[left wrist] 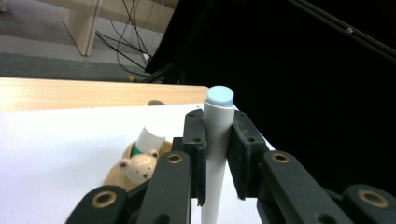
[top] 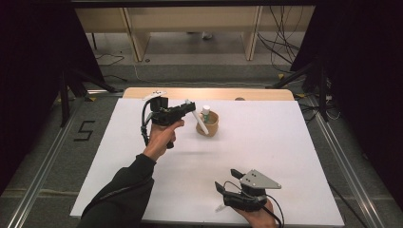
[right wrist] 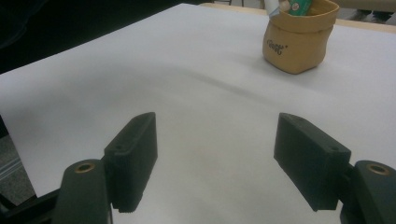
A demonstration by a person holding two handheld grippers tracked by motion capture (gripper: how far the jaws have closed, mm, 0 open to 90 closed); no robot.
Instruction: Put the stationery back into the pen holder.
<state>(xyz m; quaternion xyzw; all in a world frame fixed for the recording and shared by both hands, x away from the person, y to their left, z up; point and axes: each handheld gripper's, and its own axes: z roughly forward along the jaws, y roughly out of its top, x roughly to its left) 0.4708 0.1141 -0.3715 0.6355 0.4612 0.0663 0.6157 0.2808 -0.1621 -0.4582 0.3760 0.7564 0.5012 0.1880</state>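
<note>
The left gripper (top: 189,108) is clamped on a slim white plastic pen with a pale blue cap (left wrist: 217,126), held up off the table just beside the small tan bear-faced pouch-shaped holder (top: 208,124). The pen's lower end slants down against the holder's near rim. A white-capped green tube (top: 206,111) stands inside the holder. The holder sits toward the far edge of the white tabletop sheet (top: 294,156), with a strip of bare wooden table edge (top: 209,93) beyond it. The right gripper (top: 227,181) hangs low near the sheet's near edge, jaws wide apart and holding nothing. Between it and the holder lies broad bare sheet.
</note>
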